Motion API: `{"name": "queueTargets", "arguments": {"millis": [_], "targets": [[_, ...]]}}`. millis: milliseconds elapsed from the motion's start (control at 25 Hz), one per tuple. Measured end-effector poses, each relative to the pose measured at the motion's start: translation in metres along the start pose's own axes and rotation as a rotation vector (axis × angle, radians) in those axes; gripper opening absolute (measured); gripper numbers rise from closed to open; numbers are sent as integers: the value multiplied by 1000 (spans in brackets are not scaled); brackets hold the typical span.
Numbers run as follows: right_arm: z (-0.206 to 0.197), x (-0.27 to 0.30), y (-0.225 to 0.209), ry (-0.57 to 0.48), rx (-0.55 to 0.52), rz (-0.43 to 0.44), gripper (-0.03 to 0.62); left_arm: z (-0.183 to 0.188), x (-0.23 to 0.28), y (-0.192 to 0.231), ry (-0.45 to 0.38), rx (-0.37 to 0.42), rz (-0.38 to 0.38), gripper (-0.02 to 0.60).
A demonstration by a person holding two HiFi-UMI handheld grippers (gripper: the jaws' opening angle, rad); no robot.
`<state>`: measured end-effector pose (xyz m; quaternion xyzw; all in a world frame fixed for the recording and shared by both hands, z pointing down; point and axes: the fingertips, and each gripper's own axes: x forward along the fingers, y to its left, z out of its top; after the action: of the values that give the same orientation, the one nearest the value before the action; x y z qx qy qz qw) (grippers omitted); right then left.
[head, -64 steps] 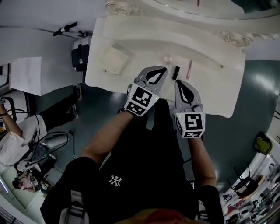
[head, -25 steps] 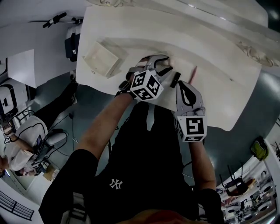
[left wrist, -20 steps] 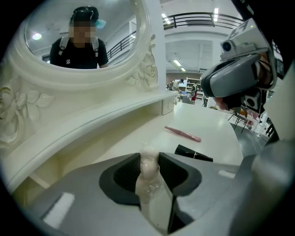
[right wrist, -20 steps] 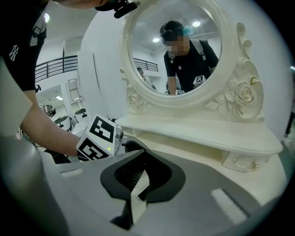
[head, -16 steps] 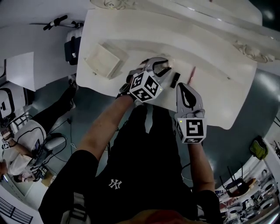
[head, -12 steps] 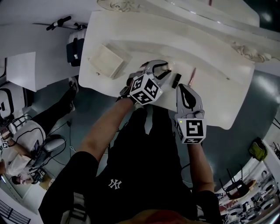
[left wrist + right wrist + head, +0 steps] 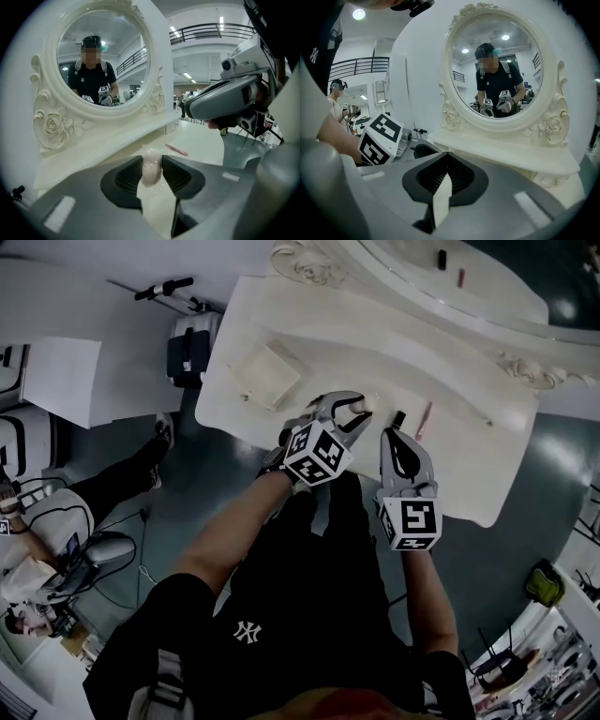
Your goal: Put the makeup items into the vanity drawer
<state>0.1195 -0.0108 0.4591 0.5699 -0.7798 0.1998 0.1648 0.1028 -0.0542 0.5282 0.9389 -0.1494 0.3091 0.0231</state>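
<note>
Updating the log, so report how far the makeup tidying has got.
Done: nothing visible; the cream drawer looks empty. In hand: the left gripper is shut on a pale pink sponge-like item. Left: a black tube and a pink pencil lie on the vanity top; the right gripper is shut, empty.

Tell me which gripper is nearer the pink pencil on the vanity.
Right. The right gripper, jaws shut, is close beside the pink pencil. The left gripper, holding a pale pink lump, is farther, beyond the black tube.

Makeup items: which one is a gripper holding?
The pale pink puff, clamped in the left gripper; the black tube and pink pencil lie free on the vanity.
</note>
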Motion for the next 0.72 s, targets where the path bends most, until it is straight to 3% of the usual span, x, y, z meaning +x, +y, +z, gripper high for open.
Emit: {"name": "queueTargets", "arguments": {"millis": [720], "targets": [[48, 9, 96, -66, -113, 84, 25, -32, -122, 64, -33, -80, 224, 138]]}}
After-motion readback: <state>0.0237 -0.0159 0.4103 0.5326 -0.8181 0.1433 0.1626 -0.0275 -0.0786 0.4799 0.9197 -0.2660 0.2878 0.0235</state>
